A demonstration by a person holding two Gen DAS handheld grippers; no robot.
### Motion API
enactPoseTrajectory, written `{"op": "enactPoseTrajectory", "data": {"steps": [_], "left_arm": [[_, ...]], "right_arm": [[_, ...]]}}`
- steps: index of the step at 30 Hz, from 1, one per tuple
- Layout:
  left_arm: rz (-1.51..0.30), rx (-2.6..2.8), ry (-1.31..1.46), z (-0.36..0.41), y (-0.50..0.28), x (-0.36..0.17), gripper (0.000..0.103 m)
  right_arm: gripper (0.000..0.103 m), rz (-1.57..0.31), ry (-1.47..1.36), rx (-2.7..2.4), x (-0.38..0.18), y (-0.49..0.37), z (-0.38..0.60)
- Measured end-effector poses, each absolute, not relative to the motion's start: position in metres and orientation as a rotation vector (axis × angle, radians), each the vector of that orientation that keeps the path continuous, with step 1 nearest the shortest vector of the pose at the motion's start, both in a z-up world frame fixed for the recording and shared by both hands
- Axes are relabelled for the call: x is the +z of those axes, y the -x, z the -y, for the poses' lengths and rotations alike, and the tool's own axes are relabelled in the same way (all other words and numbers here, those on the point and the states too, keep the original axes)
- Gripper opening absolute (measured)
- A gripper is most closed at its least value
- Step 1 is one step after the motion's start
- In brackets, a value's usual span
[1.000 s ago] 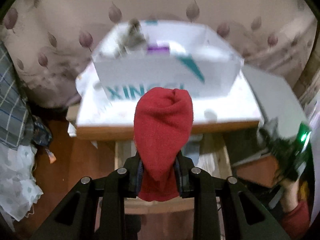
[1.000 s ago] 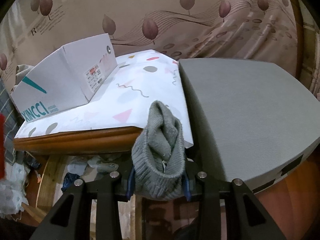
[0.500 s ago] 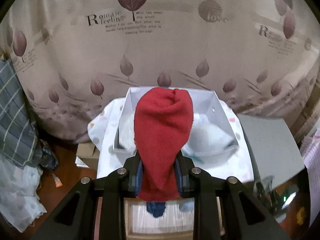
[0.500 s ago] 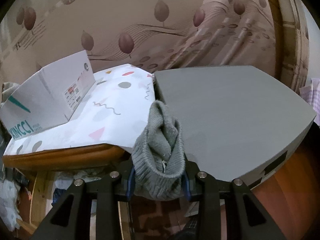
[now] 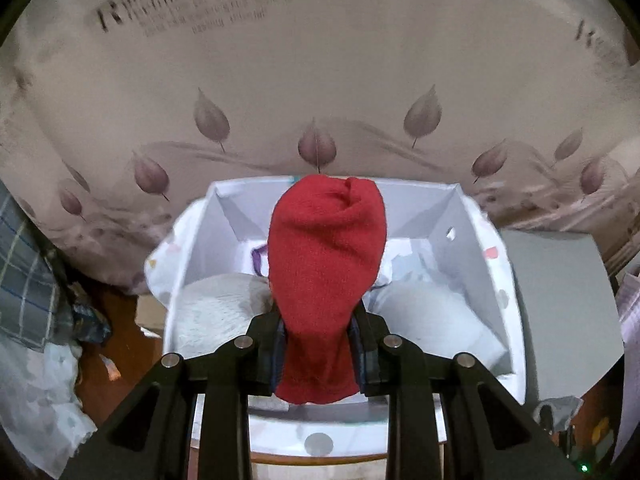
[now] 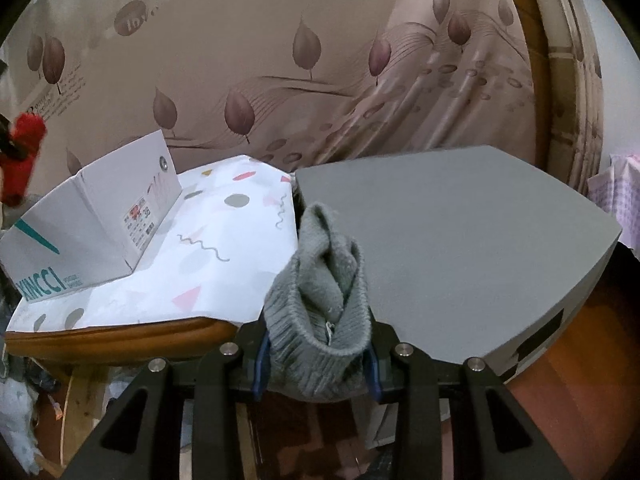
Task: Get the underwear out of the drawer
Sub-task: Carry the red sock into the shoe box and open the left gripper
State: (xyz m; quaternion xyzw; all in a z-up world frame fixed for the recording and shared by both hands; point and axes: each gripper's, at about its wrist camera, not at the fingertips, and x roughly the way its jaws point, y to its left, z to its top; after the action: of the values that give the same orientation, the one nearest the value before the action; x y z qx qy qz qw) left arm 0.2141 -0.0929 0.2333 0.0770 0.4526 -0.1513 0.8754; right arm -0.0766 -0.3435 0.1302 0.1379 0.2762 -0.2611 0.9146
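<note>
An open white cardboard box [image 5: 472,248] serves as the drawer; it sits on a patterned cloth and holds white folded garments [image 5: 432,312] and a piece with purple trim [image 5: 258,258]. My left gripper [image 5: 320,332] has a red knit sleeve over its fingers, hiding the jaws; it hovers above the box's near side. It shows far left in the right wrist view [image 6: 20,152]. My right gripper [image 6: 318,340], covered in a grey knit sleeve, is near the front gap between cloth and grey board. The box appears there [image 6: 92,220].
A grey board [image 6: 460,248] lies right of the patterned cloth [image 6: 224,248] on a wooden table edge [image 6: 120,334]. A leaf-print curtain [image 5: 320,80] hangs behind. Plaid fabric [image 5: 24,280] and white cloth lie at the left on the floor.
My left gripper rose from in front of the box to above it, now looking down into its contents. My right gripper shifted right and up, bringing more of the grey board into view.
</note>
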Motion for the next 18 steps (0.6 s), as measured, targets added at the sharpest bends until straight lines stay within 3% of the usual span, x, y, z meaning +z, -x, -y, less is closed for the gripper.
{"op": "enactPoseTrajectory", "data": {"steps": [9,14,18], "left_arm": [[-0.99,-0.281,-0.198,0.091,-0.237,0.187,0.026],[-0.991,-0.281,-0.214,0.095,-0.233,0.187,0.035],[-0.991,-0.318,-0.159,0.09,-0.232,0.19,0.051]], "right_arm": [[0.037,-0.572,-0.29,-0.543,0.129,0.076,0.348],[0.037,-0.578,-0.286,-0.544,0.129,0.075,0.347],[0.037,-0.58,-0.278,-0.543,0.128,0.075,0.345]]}}
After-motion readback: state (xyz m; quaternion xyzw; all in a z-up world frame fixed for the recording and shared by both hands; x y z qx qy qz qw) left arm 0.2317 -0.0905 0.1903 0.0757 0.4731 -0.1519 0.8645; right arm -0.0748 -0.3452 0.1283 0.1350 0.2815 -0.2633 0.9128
